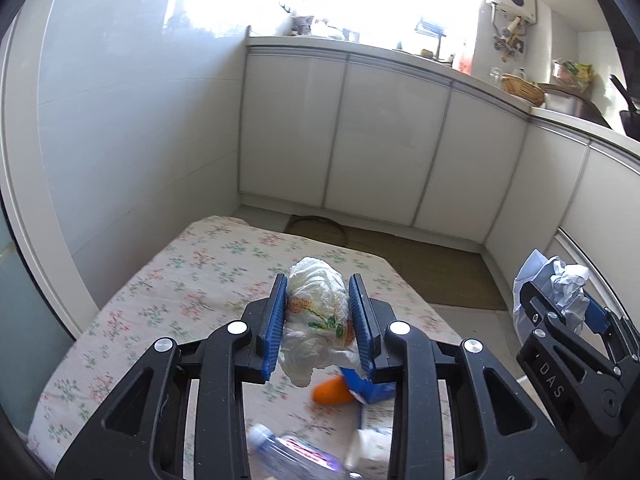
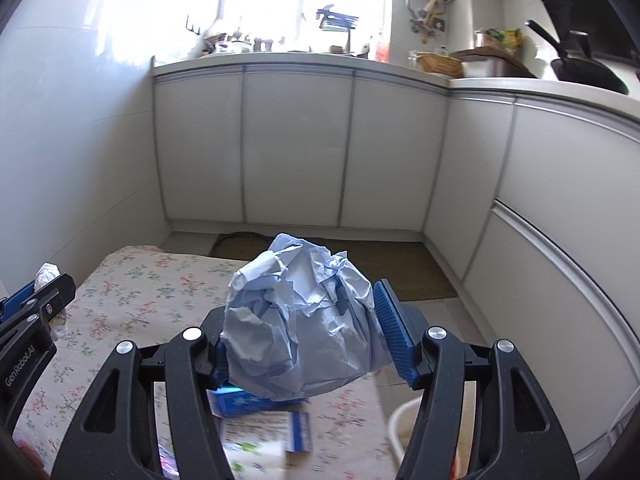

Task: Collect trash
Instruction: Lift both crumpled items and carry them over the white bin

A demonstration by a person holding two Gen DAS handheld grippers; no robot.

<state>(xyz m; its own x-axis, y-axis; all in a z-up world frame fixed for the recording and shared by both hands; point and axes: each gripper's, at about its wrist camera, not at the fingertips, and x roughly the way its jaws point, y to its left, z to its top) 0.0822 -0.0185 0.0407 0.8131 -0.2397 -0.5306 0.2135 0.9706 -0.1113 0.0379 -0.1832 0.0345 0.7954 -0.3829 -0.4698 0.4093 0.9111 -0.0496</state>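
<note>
Trash: white plastic wad [image 1: 318, 312] pinched in left gripper [image 1: 318, 316] jaws, centre frame | blue paper ball [image 2: 300, 320] pinched in right gripper [image 2: 308, 332] jaws | step: carrying above bench [image 1: 160, 280] | next: needs a bin

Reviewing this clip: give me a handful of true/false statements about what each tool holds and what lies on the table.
1. The left tool is shut on a crumpled white plastic bag. True.
2. The right tool is empty. False: it grips a crumpled pale blue paper wad.
3. The table has a floral cloth. True.
4. An orange item lies on the table below the left tool. True.
5. The cabinet doors stand open. False: they are all closed.
</note>
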